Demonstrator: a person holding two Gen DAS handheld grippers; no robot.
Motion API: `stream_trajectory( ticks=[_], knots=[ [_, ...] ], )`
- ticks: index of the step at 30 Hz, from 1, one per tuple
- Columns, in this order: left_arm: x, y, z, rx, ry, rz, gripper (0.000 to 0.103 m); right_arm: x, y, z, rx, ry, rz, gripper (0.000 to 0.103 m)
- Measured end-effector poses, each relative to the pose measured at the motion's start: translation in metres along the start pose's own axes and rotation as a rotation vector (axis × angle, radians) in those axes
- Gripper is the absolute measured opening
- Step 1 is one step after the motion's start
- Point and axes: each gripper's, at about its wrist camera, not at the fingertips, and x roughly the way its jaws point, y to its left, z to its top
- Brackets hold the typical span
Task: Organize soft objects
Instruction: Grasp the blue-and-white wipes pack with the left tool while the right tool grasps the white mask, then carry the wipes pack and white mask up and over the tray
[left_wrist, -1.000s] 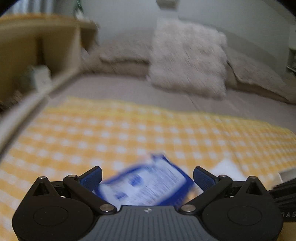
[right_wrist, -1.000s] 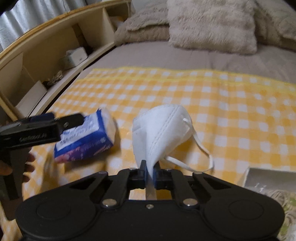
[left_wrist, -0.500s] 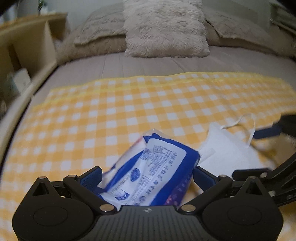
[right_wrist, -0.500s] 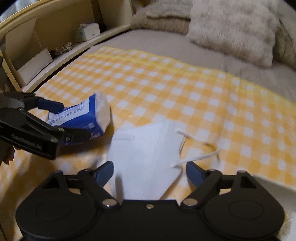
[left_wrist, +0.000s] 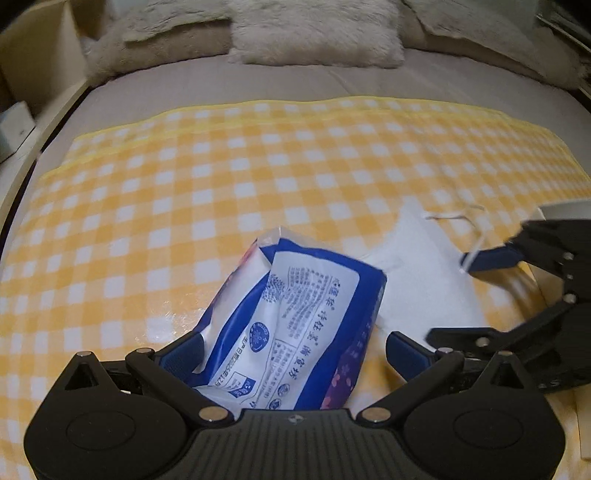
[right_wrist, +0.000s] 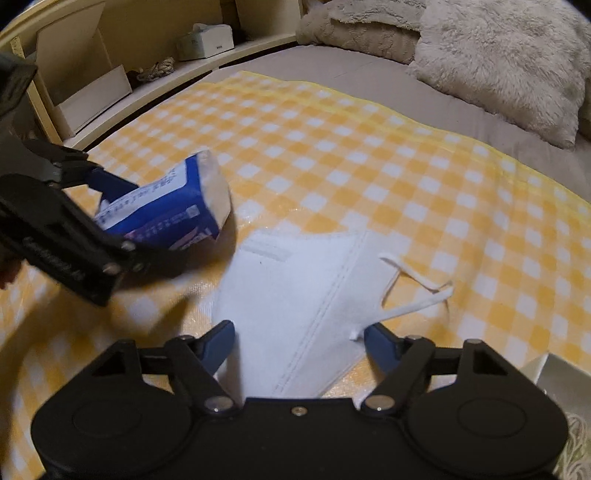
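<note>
A blue and white tissue pack lies tilted between the spread fingers of my left gripper; the fingers do not pinch it. It also shows in the right wrist view, with the left gripper around it. A white face mask lies flat on the yellow checked cloth, right of the pack. My right gripper is open, its fingers either side of the mask's near edge. The mask and right gripper show in the left wrist view.
Fluffy pillows lie at the head of the bed. A wooden shelf with a tissue box runs along the left. A grey box corner sits at the right near my right gripper.
My right gripper has opened and let the mask drop flat on the cloth. My left gripper has brought the tissue pack down next to the mask.
</note>
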Motion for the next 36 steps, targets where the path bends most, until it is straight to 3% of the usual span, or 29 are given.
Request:
stream_trajectory(
  ticks=[4,6,8,9,12,20,26,36],
  knots=[
    [0.006,-0.007,-0.002,0.042,0.010,0.034,0.103,0.001,0.007,-0.001,-0.045,0.010,-0.007,0.065],
    [0.010,-0.009,-0.006,0.063,0.007,0.060,0.098,0.000,0.012,-0.003,-0.076,0.012,-0.009,0.045],
    [0.012,-0.009,-0.006,0.059,0.009,0.117,0.083,-0.001,0.014,-0.003,-0.081,0.020,0.006,0.032],
    [0.010,-0.008,-0.005,0.042,0.009,0.129,0.080,-0.002,0.015,-0.003,-0.081,0.023,0.004,0.026],
    [0.003,-0.005,-0.005,0.020,0.000,0.149,0.062,-0.005,0.015,-0.004,-0.077,0.033,0.008,0.016],
    [-0.038,0.000,-0.007,-0.037,-0.063,0.156,0.038,-0.029,0.015,0.000,-0.045,-0.014,-0.030,0.007],
    [-0.068,-0.012,-0.012,-0.038,-0.118,0.182,0.031,-0.066,0.015,0.004,0.002,-0.098,-0.050,0.007],
    [-0.136,-0.045,-0.016,-0.060,-0.291,0.167,0.025,-0.135,0.021,-0.001,0.049,-0.211,-0.067,0.007]
  ],
)
